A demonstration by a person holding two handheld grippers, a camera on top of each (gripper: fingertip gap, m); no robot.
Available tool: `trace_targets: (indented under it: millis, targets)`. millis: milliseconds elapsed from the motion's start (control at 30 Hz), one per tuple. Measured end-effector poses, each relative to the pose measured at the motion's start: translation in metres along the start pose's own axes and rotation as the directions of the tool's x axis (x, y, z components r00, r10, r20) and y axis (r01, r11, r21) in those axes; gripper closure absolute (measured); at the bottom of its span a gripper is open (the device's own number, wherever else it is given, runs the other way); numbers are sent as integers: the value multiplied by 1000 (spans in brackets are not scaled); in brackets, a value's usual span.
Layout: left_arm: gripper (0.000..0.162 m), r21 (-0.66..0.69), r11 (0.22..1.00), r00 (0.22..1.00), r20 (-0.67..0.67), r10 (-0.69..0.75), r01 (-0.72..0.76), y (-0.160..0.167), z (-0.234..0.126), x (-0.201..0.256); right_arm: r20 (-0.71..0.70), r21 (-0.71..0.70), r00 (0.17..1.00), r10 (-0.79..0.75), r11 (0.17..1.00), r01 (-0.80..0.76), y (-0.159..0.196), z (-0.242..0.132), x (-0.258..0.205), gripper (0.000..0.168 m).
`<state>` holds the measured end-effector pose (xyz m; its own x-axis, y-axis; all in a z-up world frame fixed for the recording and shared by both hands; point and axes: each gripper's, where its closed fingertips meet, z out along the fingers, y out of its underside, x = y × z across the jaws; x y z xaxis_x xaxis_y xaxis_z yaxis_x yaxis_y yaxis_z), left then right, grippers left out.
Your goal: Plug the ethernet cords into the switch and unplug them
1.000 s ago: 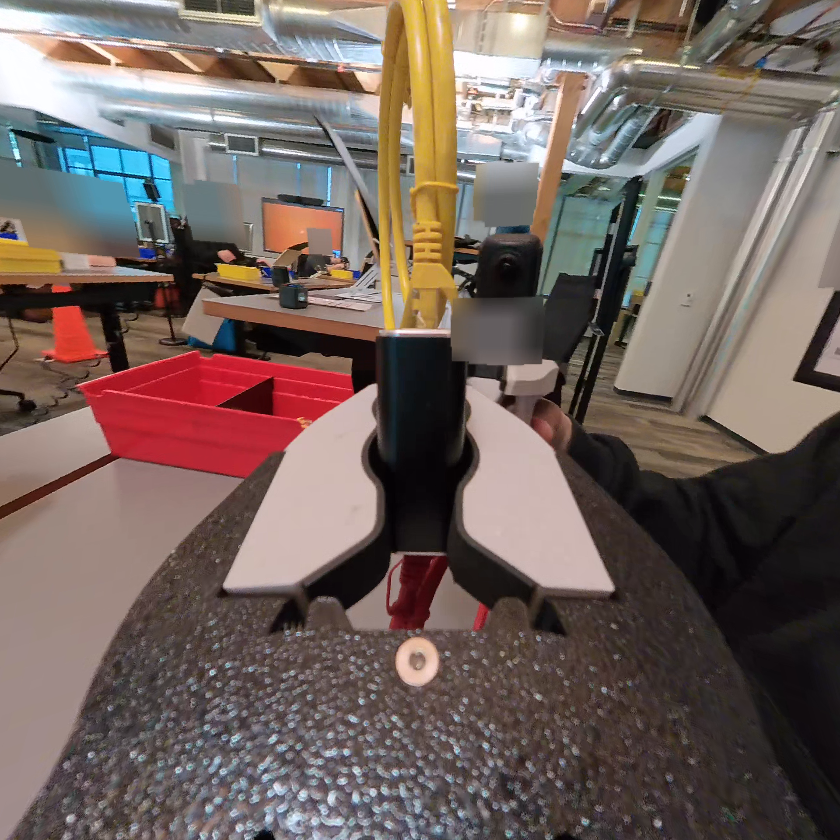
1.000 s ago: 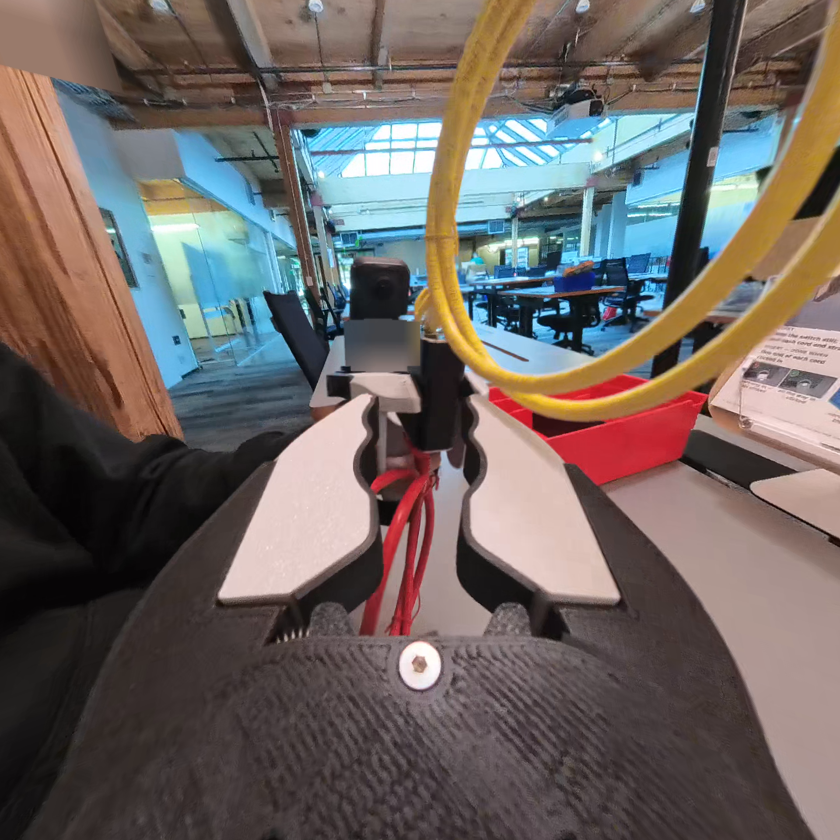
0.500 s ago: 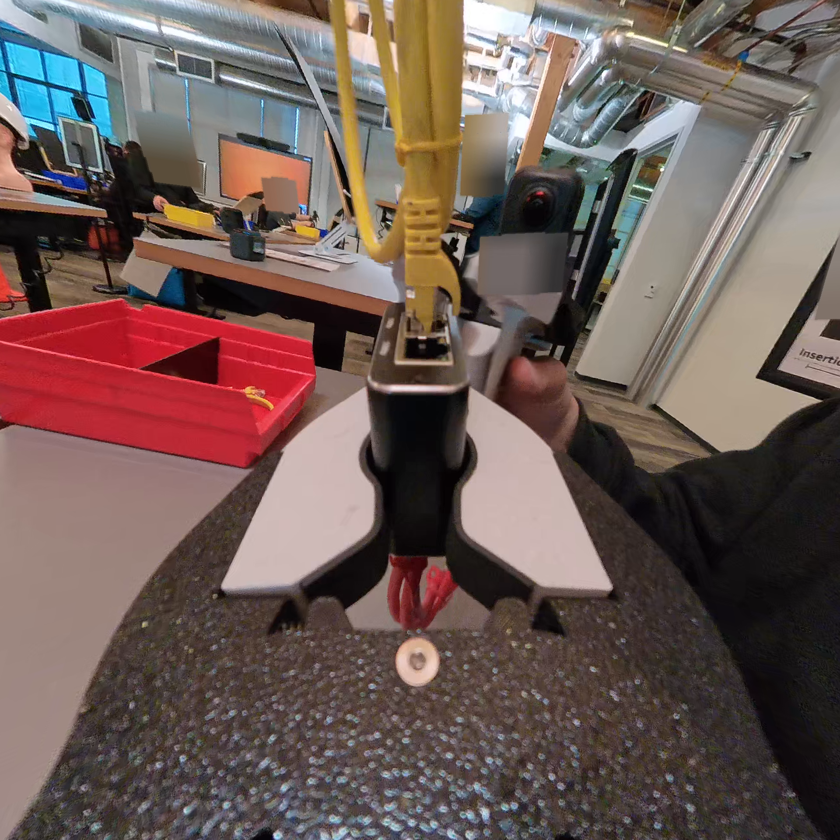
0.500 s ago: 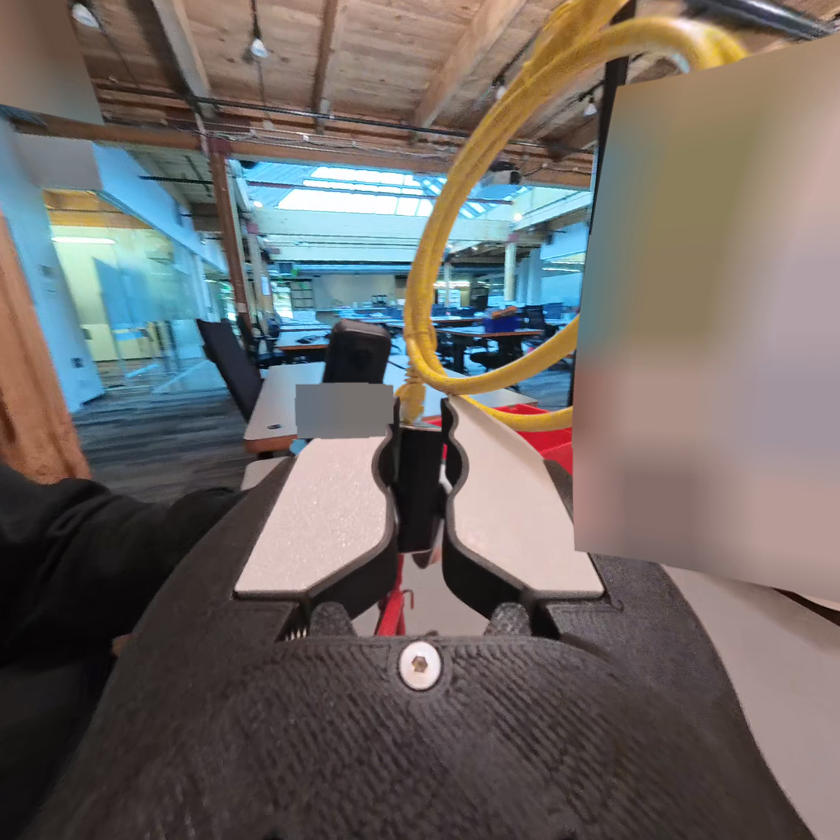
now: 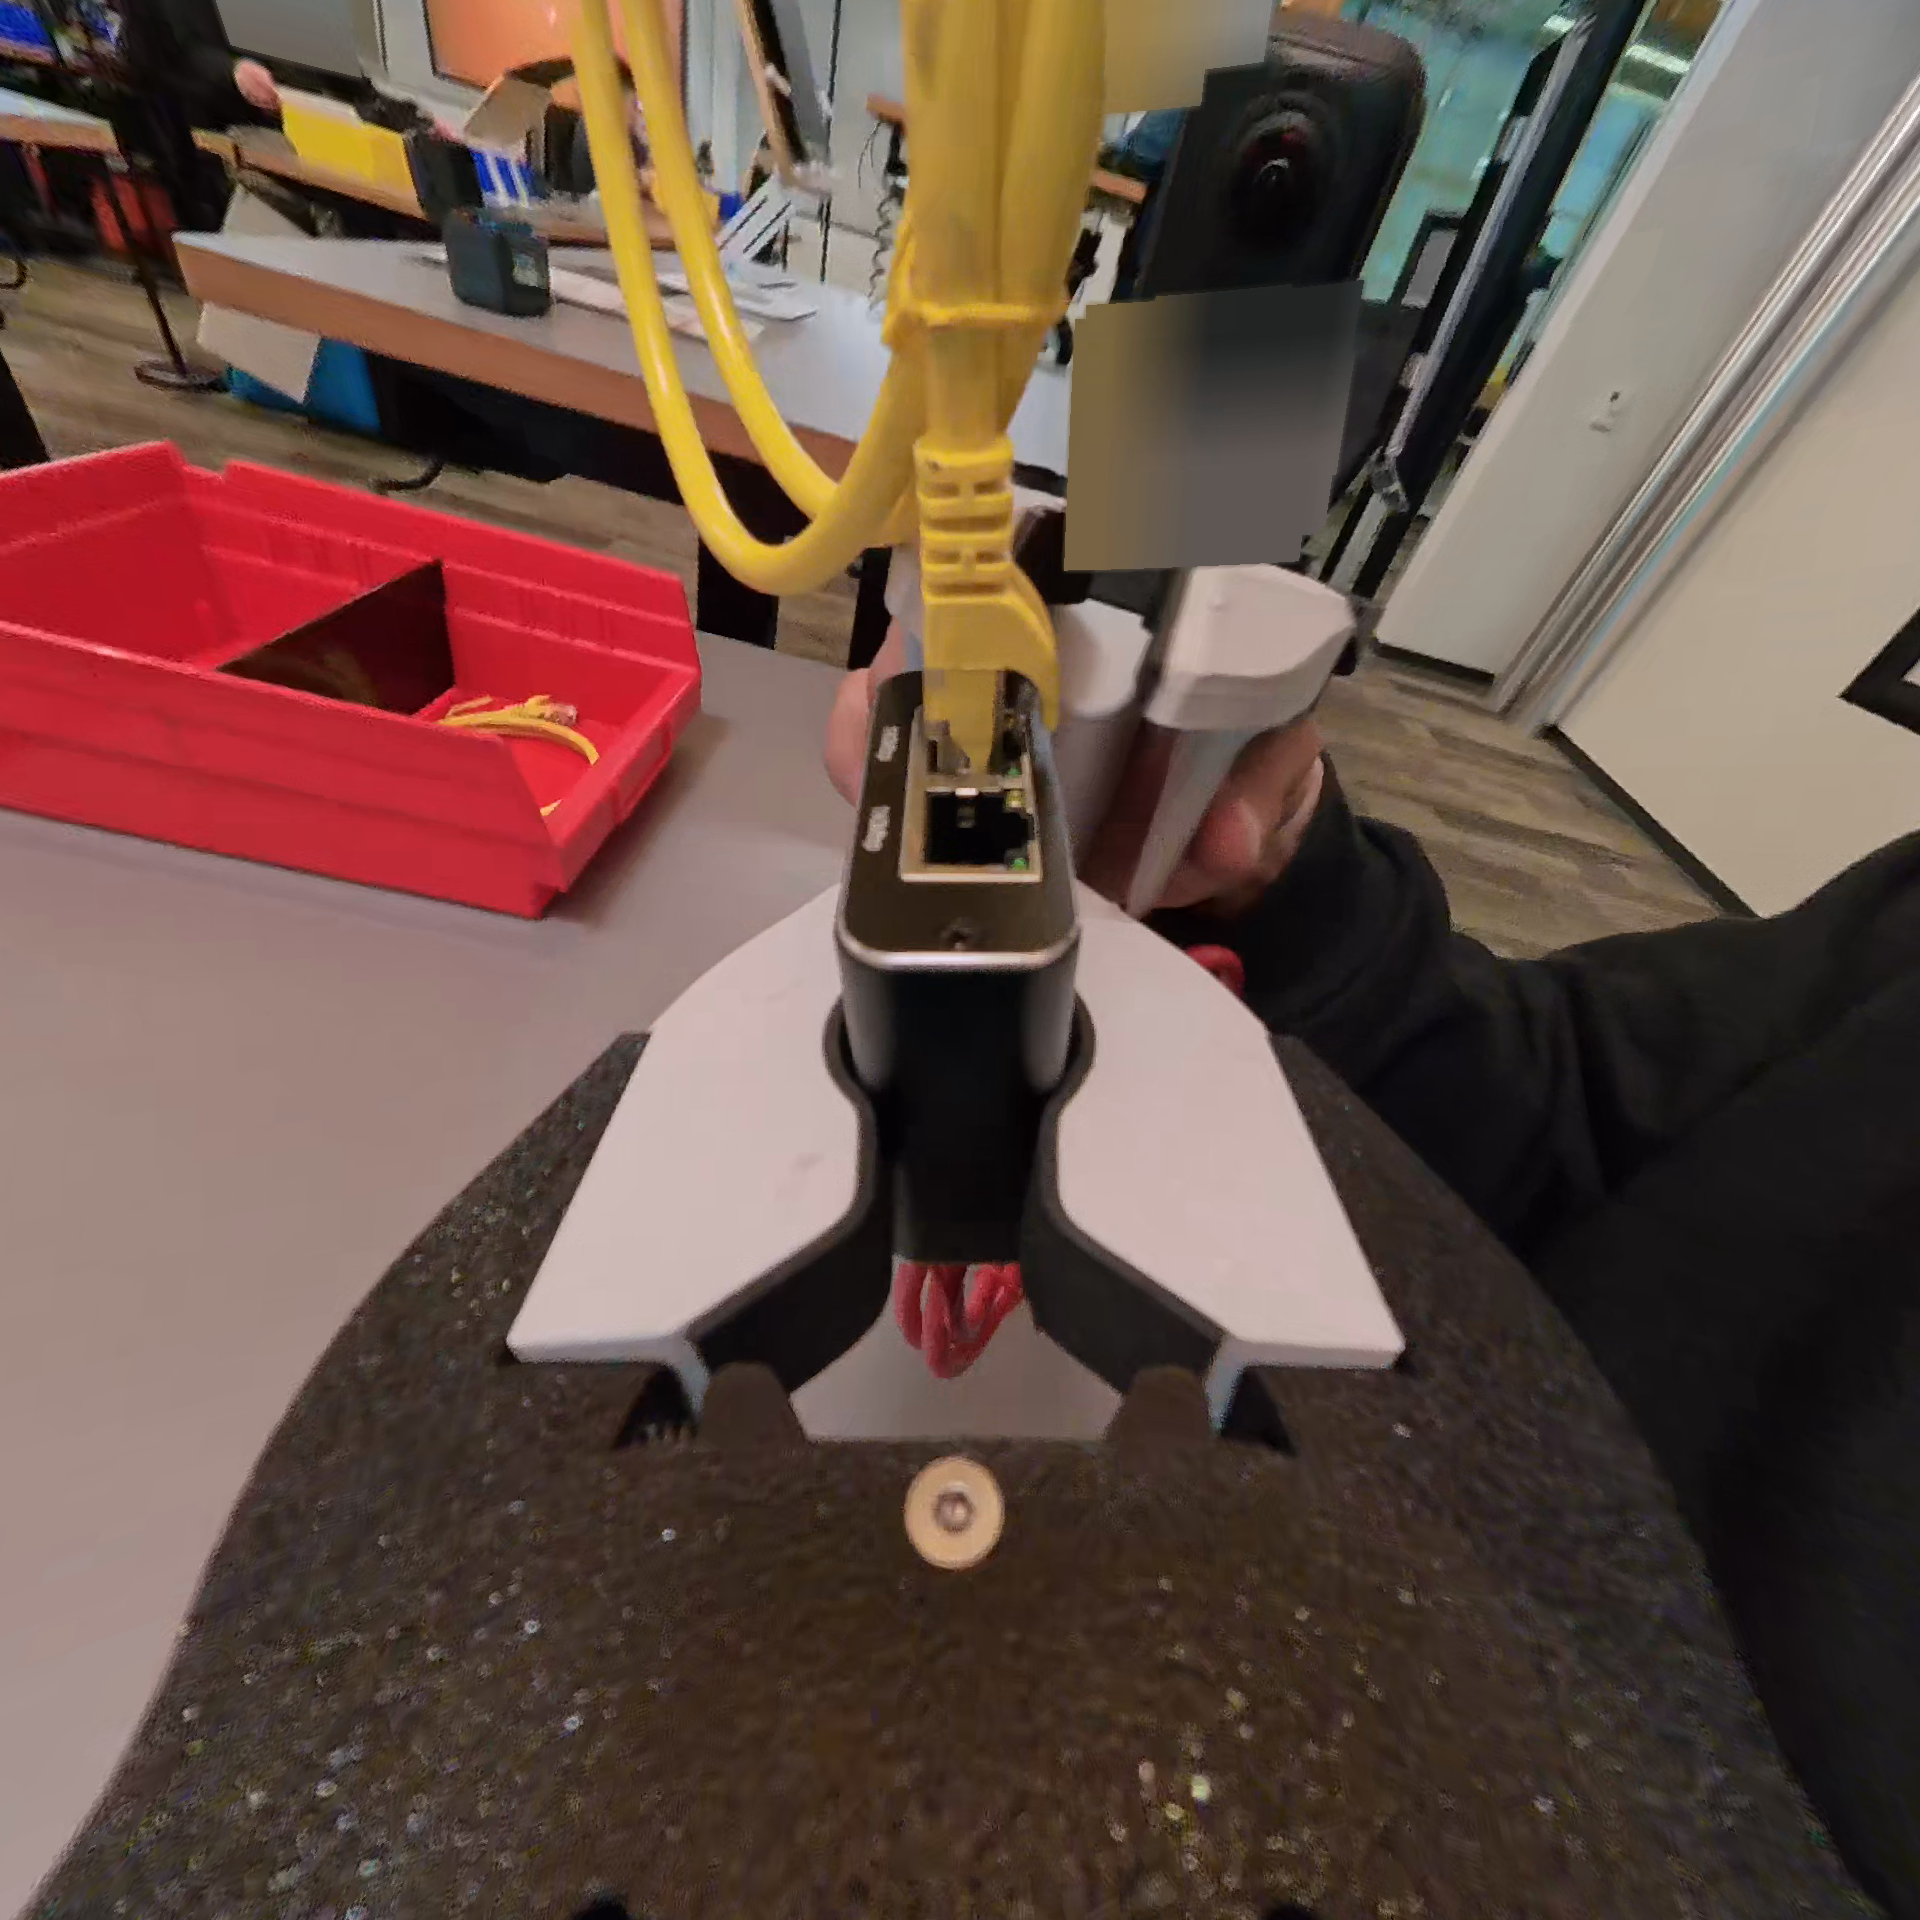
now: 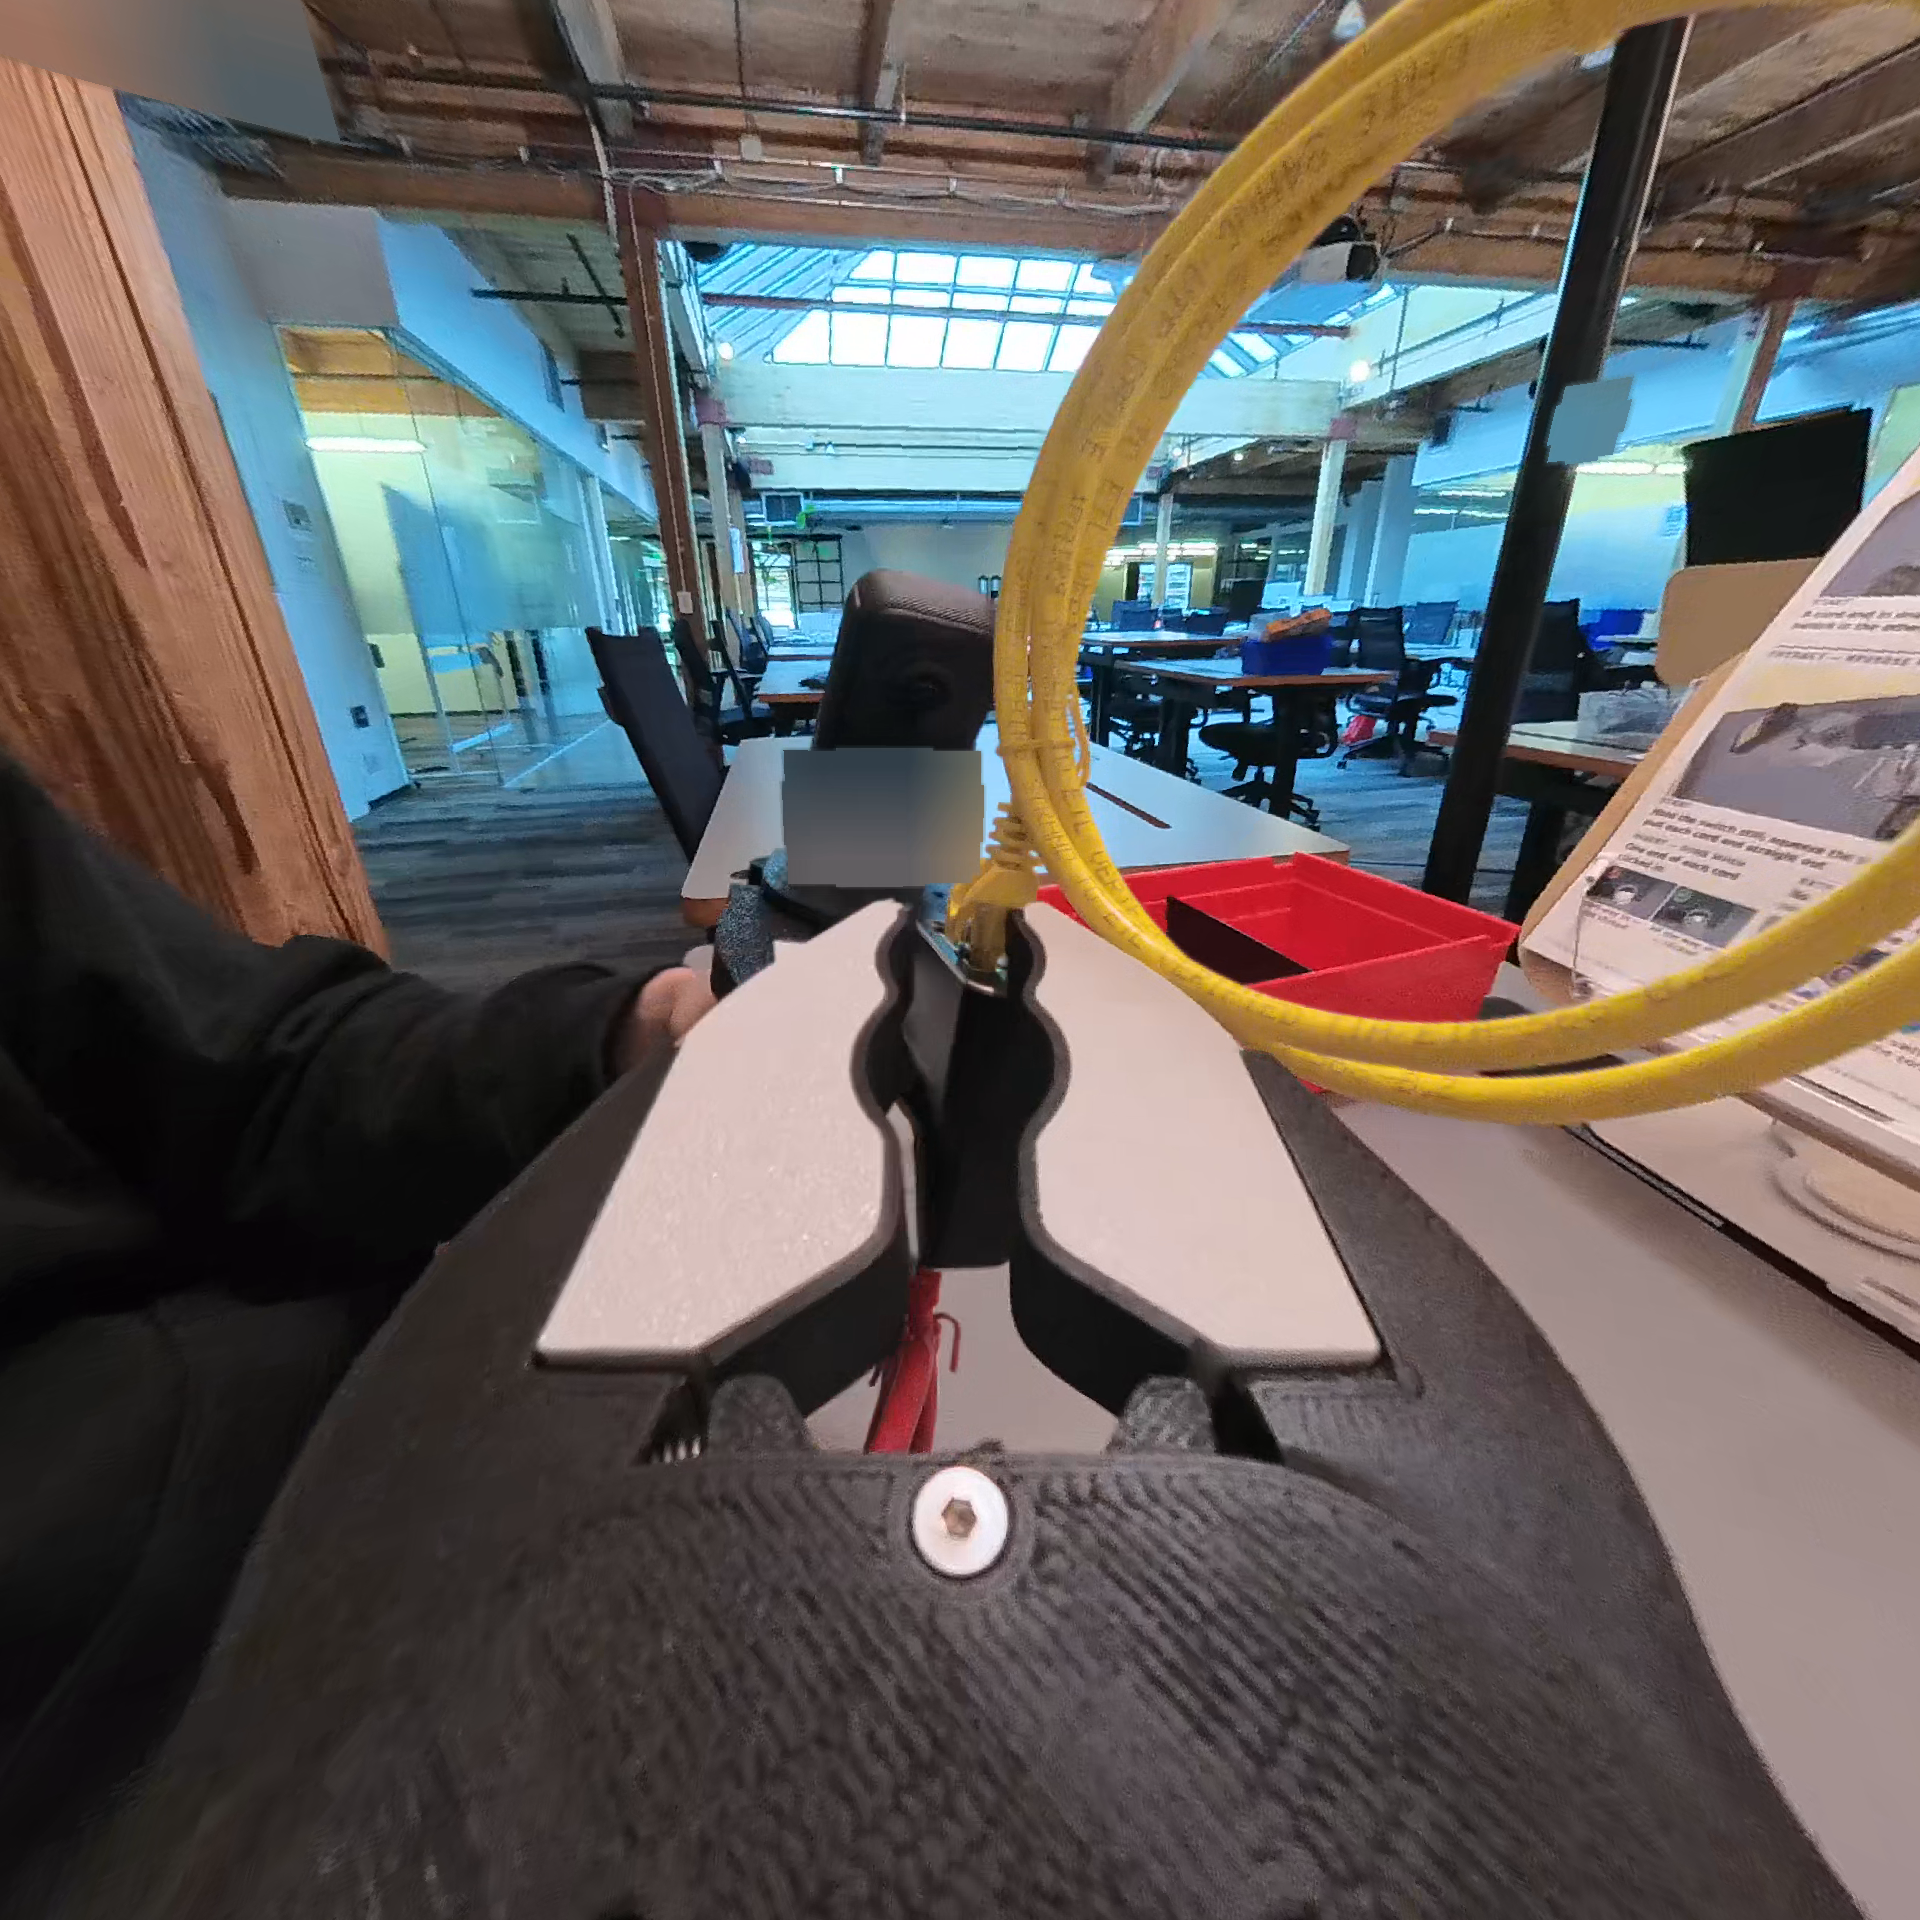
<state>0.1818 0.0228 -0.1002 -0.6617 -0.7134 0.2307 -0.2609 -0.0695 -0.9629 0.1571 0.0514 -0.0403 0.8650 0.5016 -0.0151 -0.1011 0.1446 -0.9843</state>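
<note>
On the left, the red bin (image 5: pixel 312 707) sits on the grey table (image 5: pixel 260 1039), a black divider inside it and a short yellow cord end lying in its near compartment. The left gripper (image 5: pixel 956 1060) is clamped on the black switch (image 5: pixel 956 935), its two pale fingers pressing the body from either side, port face turned up toward the camera. The yellow ethernet cord (image 5: pixel 977 582) has its plug seated in the farther port; the nearer port is bare. Red cords (image 5: pixel 956 1314) hang below the switch between the fingers. To the right, the other gripper shows behind the switch, a hand around its handle.

In the right wrist view, the right gripper (image 6: pixel 961 1081) is closed on the same switch (image 6: pixel 971 1122), fingers narrowly apart around its dark body, with the yellow cord (image 6: pixel 1049 665) looping up and rightward over the red bin (image 6: pixel 1351 935).

A second ago the right gripper stood open short of the switch; now it has closed in. The left view has tipped downward, so the port face shows.
</note>
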Motion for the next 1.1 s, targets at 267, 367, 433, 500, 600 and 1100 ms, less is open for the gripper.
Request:
trace_targets:
  millis: [267, 367, 433, 500, 600, 1100]
  targets:
    - [135, -98, 995, 1000, 3, 29, -29, 5, 1, 5, 67, 29, 989, 134, 990, -137, 1, -9, 2, 155]
    - [135, -104, 993, 998, 23, 60, -57, 5, 1, 2, 87, 37, 979, 186, 981, -189, 2, -10, 3, 156]
    - [135, -93, 993, 996, 50, 74, -69, 4, 0, -3, 50, 1, 986, 159, 987, -159, 8, -9, 5, 149]
    - [135, -92, 993, 995, 61, 79, -74, 5, -2, -5, 24, -33, 991, 135, 990, -134, 11, -9, 6, 146]
    - [135, -71, 994, 994, 59, 90, -85, 5, -2, -6, -5, -40, 994, 106, 994, -106, 13, -6, 9, 149]
    - [135, -37, 986, 969, 181, 169, -165, -3, -9, -18, -96, -52, 991, 94, 994, -99, 13, -6, 18, 146]
